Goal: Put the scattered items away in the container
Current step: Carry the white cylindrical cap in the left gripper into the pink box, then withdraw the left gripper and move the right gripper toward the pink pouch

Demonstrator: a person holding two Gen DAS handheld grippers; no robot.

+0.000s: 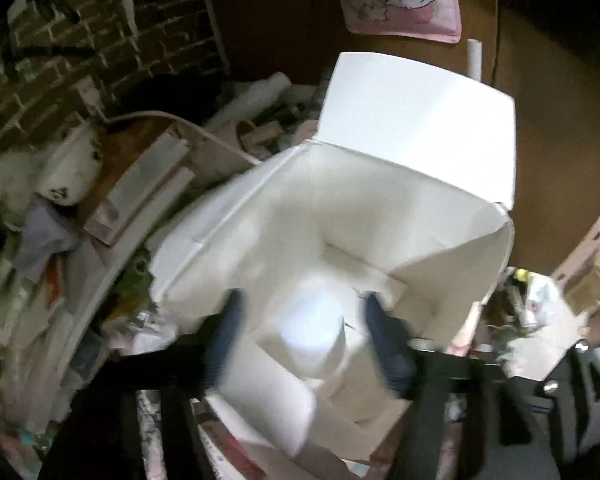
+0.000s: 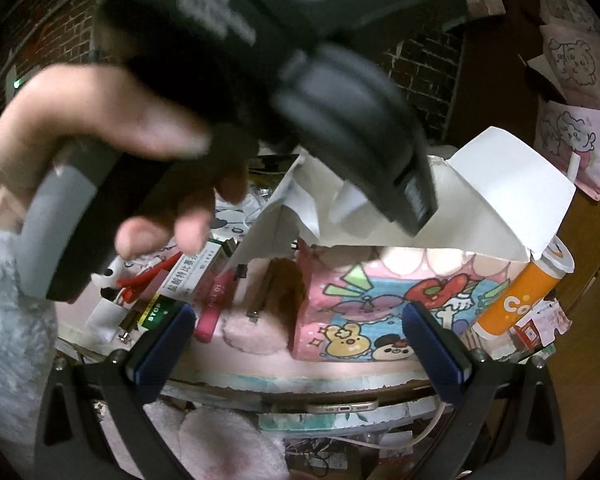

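Observation:
An open white cardboard box point(image 1: 440, 232) with its lid flap up fills the left wrist view. My left gripper point(image 1: 300, 320) is over the box mouth with its blue fingers point(image 1: 228, 328) on either side of a white cylinder-shaped item point(image 1: 312, 332); blur hides whether they touch it. In the right wrist view my right gripper point(image 2: 296, 344) is open and empty, low in front of the cluttered desk. The left gripper's black body point(image 2: 340, 120) and the hand holding it reach over the same white box point(image 2: 508, 184). Scattered items lie on the desk: a pink tube point(image 2: 214, 308), a medicine box point(image 2: 192, 272), an orange tube point(image 2: 520, 296).
A cartoon-printed pink pouch point(image 2: 360, 316) stands under the box. A pink fluffy pad point(image 2: 252, 332) and a phone point(image 2: 340, 406) lie at the desk's front edge. A brick wall point(image 1: 100, 28) and piled clutter lie left; a brown panel point(image 1: 560, 140) stands right.

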